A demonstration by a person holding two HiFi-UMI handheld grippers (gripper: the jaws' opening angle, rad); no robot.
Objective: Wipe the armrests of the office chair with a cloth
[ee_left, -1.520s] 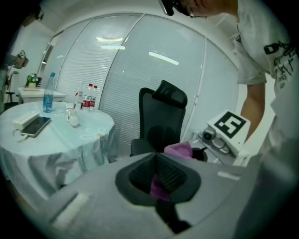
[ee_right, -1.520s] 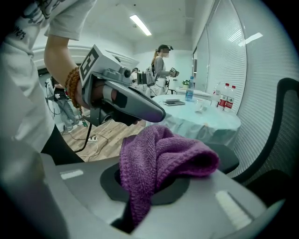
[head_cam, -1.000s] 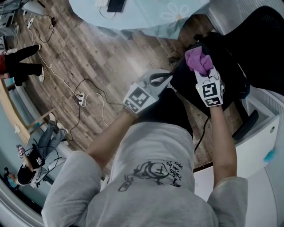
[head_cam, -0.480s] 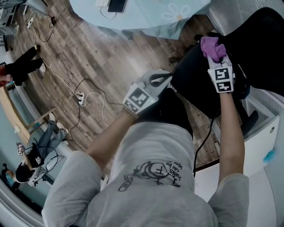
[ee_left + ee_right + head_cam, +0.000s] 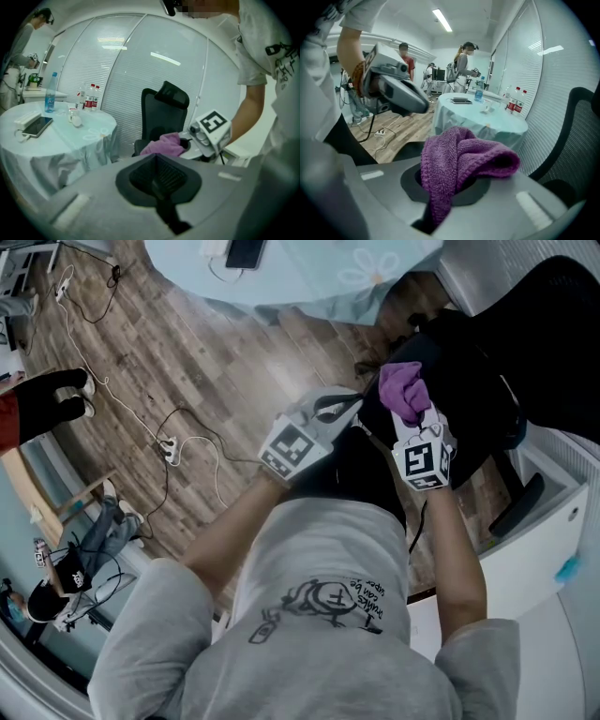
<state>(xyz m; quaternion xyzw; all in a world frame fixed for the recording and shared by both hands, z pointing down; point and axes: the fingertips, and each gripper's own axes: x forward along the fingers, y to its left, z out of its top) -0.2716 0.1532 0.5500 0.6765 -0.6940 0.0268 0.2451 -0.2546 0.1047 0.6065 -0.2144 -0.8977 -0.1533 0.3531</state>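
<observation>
Head view: looking steeply down past a grey t-shirt at both grippers, held out over a dark chair.
Left gripper (image 5: 349,411): jaws pressed together with nothing between them, hanging just left of the chair's edge and near the other gripper.
Right gripper (image 5: 413,418): clamped on the cloth, marker cube facing up.
Cloth (image 5: 403,390): purple knit, bunched up. 1 fold is pinched down in the jaws and the rest flops out over the front of them. It sits over the chair's black edge on the side nearer the table.
Office chair (image 5: 534,324): black, with a mesh back and a headrest, standing against the blinds.
Armrest: honestly can't separate it from the rest of the black chair under the cloth, so can't say if the cloth is touching it.
Table (image 5: 309,282): round, with a pale cloth with a flower print, close to the chair. A phone (image 5: 246,251) lies flat on it, and the left gripper view shows a few bottles (image 5: 50,98) standing further back.
Floor (image 5: 216,362): wood planks, with a power strip (image 5: 170,448) and loose white cables.
Background: 2 people stand beyond the table in the right gripper view.
</observation>
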